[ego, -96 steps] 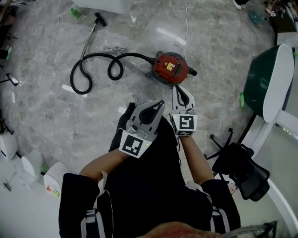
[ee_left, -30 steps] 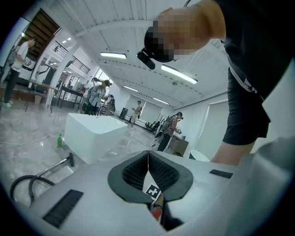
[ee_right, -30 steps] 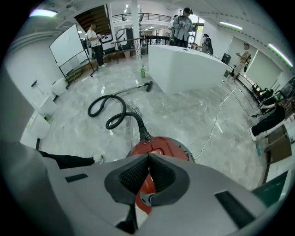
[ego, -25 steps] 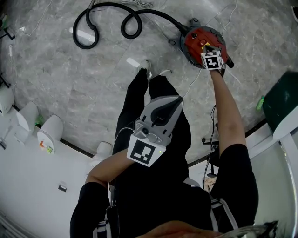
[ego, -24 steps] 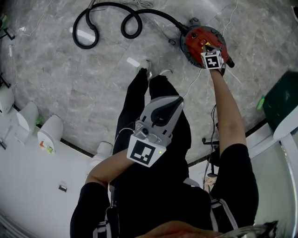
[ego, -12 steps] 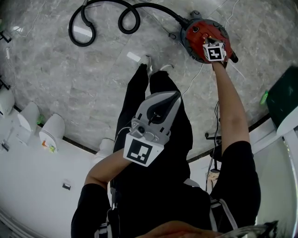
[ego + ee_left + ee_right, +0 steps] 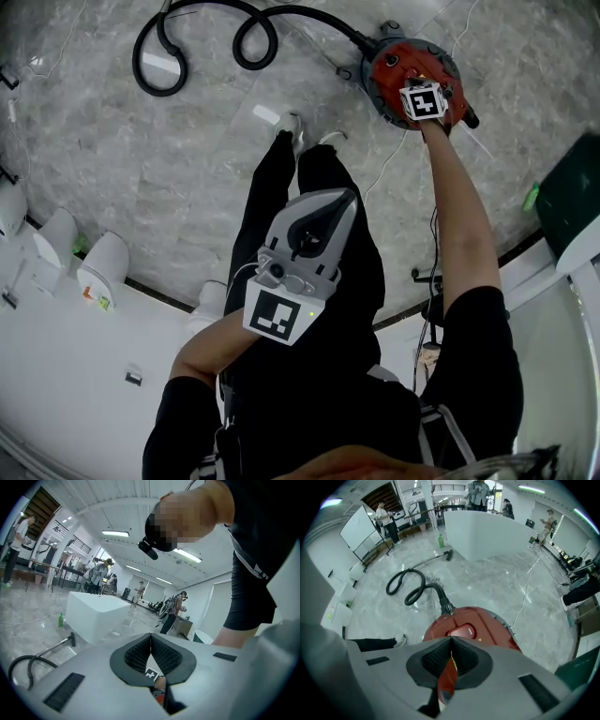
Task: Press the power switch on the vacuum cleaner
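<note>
The vacuum cleaner (image 7: 394, 66), a round red canister with a dark rim, sits on the grey marble floor (image 7: 169, 178) just ahead of the person's shoes (image 7: 292, 127). The right gripper (image 7: 417, 86) is stretched out over its top with the jaws brought together, tips meeting and nothing held between them. In the right gripper view those tips (image 7: 451, 640) point at the red lid just short of a raised oval pad (image 7: 461, 631); whether they touch the lid cannot be told. The left gripper (image 7: 342, 197) hangs well back from the vacuum, over the person's black-clad legs, its jaws likewise closed on nothing (image 7: 150, 635). A black hose (image 7: 197, 42) leaves the canister's far side and loops on the floor to the vacuum's left, with bare floor between the loops and the shoes. A thin white cord (image 7: 389, 164) trails from the vacuum towards the person. A green chair (image 7: 572, 202) stands to the vacuum's right, and bare floor runs beyond the vacuum to a white counter (image 7: 487, 534). Each gripper's cube carries a black-and-white square marker; a yellow label shows between the right jaws, its print too small to read.
</note>
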